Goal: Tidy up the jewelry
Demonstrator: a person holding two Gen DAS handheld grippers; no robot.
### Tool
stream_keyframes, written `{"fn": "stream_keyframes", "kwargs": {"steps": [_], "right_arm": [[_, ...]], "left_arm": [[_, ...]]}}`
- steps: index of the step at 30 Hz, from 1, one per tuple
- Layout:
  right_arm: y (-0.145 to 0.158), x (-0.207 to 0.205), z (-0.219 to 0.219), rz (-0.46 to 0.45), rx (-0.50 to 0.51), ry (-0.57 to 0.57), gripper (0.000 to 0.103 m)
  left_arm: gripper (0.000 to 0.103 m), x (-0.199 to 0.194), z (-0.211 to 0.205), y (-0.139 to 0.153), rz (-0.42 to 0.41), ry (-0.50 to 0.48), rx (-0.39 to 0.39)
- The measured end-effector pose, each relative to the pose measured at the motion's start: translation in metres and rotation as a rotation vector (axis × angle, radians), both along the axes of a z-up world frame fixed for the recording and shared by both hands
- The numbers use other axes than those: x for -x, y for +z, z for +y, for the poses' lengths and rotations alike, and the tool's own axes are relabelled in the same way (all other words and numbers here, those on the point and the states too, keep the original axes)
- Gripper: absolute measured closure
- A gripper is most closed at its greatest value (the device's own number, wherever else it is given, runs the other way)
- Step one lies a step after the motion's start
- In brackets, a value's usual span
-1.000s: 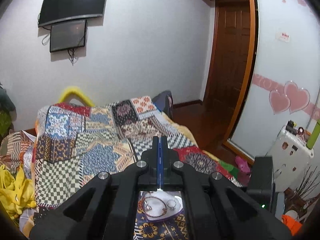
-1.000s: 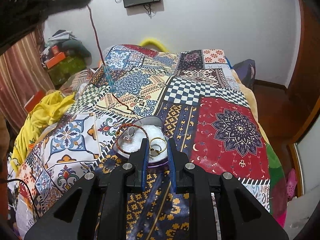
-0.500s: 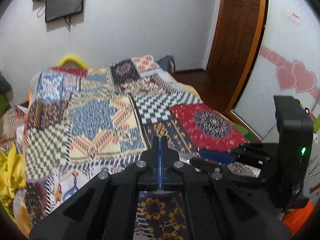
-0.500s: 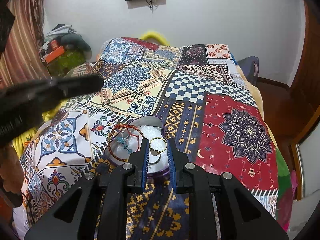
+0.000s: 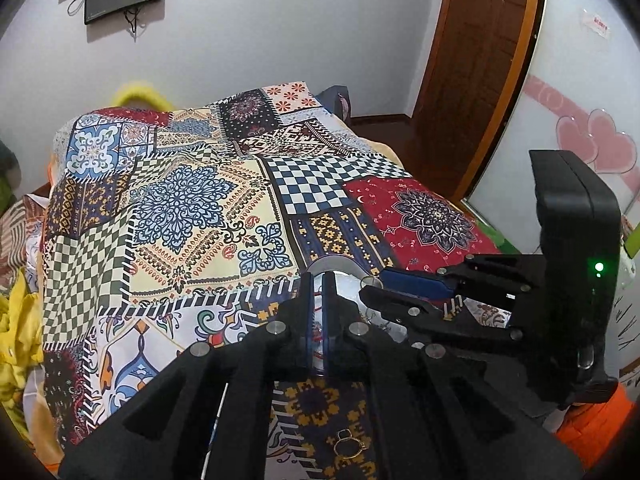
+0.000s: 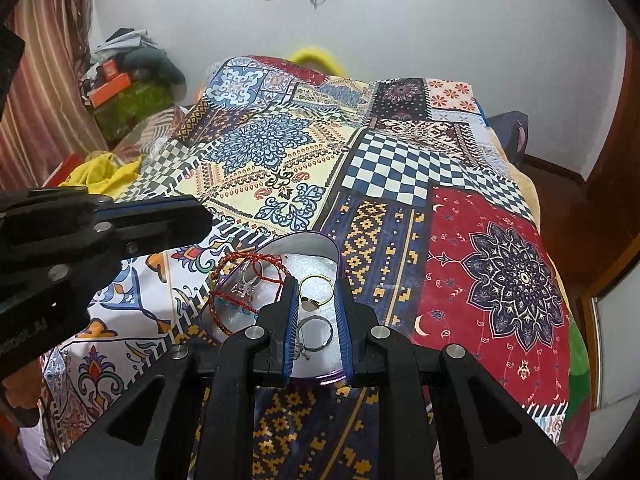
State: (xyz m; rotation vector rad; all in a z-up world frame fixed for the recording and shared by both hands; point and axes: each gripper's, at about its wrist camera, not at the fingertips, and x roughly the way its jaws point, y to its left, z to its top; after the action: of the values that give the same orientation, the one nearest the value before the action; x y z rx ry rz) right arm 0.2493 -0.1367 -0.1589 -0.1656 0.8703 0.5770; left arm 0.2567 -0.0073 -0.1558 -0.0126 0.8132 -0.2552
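A purple-rimmed tray (image 6: 334,256) lies on the patchwork bedspread, holding a red cord bracelet (image 6: 256,276), a gold ring (image 6: 316,290), a silver ring (image 6: 315,333) and a stone ring (image 6: 244,286). My right gripper (image 6: 317,296) is open, its fingers straddling the gold and silver rings just above the tray. My left gripper (image 5: 317,284) hovers over the tray's left part (image 5: 334,266) with its jaws slightly apart and nothing held; it also shows at the left in the right wrist view (image 6: 152,220). Another gold ring (image 5: 349,445) lies on the bedspread near me.
The patchwork bedspread (image 6: 400,168) covers the whole bed. Yellow cloth (image 6: 100,176) and clutter sit at the bed's left side. A wooden door (image 5: 476,60) and a wardrobe with pink hearts (image 5: 592,148) stand to the right.
My left gripper swung down over the tray, dropped the red cord bracelet onto it and parted its jaws slightly. My right gripper stayed open over the rings.
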Motion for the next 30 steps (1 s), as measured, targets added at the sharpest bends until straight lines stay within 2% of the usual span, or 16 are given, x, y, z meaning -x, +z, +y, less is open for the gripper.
{"fn": "stream_keyframes", "kwargs": {"steps": [7, 10, 15, 20, 24, 30], "right_arm": [[0.0, 0.001, 0.002, 0.023, 0.008, 0.009, 0.086], [0.003, 0.004, 0.0, 0.028, 0.003, 0.005, 0.084], [0.014, 0.013, -0.005, 0.02, -0.014, -0.001, 0.08], [0.029, 0.026, -0.013, -0.008, -0.037, -0.017, 0.063], [0.041, 0.036, -0.019, -0.03, -0.049, -0.028, 0.063], [0.051, 0.055, -0.024, -0.054, -0.059, -0.038, 0.063]], "left_arm": [[0.101, 0.003, 0.0, 0.006, -0.01, 0.011, -0.014], [0.098, 0.007, 0.0, 0.008, -0.014, 0.014, -0.023], [0.087, 0.016, -0.001, 0.015, -0.023, 0.02, -0.041], [0.073, 0.034, -0.002, 0.028, -0.05, 0.03, -0.05], [0.068, 0.049, 0.0, 0.037, -0.067, 0.042, -0.052], [0.068, 0.069, 0.006, 0.044, -0.072, 0.067, -0.063]]}}
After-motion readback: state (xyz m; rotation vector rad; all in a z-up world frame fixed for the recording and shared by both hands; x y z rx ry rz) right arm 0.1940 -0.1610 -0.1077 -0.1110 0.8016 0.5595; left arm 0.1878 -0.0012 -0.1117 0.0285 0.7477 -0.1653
